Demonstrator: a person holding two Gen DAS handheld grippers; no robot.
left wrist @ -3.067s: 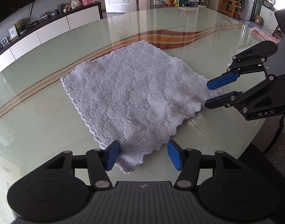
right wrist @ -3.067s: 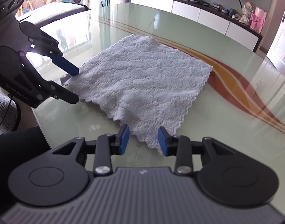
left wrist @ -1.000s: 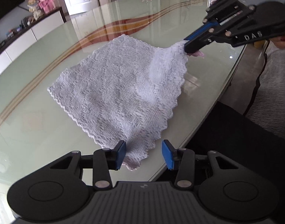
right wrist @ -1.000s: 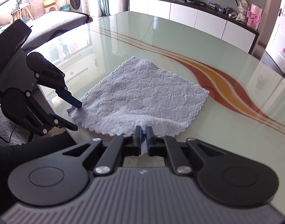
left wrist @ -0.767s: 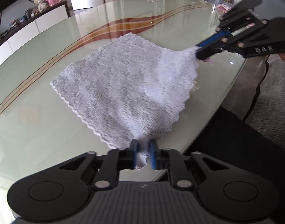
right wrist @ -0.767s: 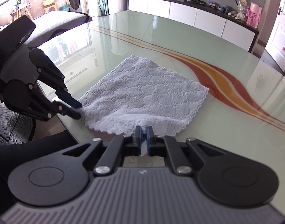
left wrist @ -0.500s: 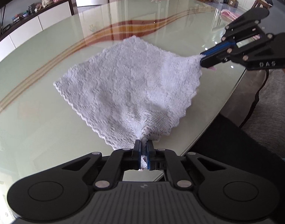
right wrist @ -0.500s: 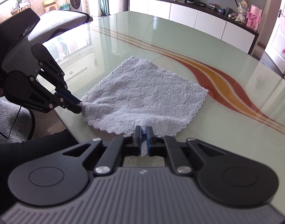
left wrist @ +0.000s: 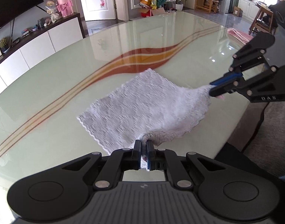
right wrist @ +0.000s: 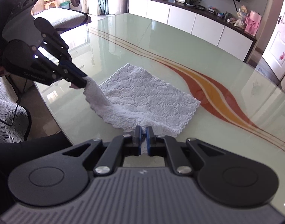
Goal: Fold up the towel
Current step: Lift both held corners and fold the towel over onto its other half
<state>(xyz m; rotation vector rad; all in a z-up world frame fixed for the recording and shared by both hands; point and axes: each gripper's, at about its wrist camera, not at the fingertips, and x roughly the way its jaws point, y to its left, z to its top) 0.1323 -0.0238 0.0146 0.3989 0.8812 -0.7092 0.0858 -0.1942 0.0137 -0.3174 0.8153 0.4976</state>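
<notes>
A white knitted towel point(left wrist: 142, 108) point(right wrist: 148, 100) lies on the pale green glass table point(left wrist: 67, 78) point(right wrist: 179, 59), its near edge raised. My left gripper point(left wrist: 144, 145) is shut on one near corner of the towel. In the right wrist view the same left gripper point(right wrist: 82, 82) holds that corner well above the table, and the cloth hangs down from it. My right gripper point(right wrist: 144, 130) is shut on the other near corner, low over the table. In the left wrist view the right gripper point(left wrist: 211, 91) pinches its corner at the right. The far half of the towel rests flat.
The table's curved edge point(left wrist: 226, 141) runs close under both grippers, with a grey sofa point(right wrist: 4, 115) beyond it. A pink folded cloth point(left wrist: 239, 35) lies at the table's far right. A white sideboard point(right wrist: 189, 24) stands along the wall.
My left gripper closed on the near towel corner and rose, lifting that corner off the table. The right gripper stayed shut on its corner and hardly moved.
</notes>
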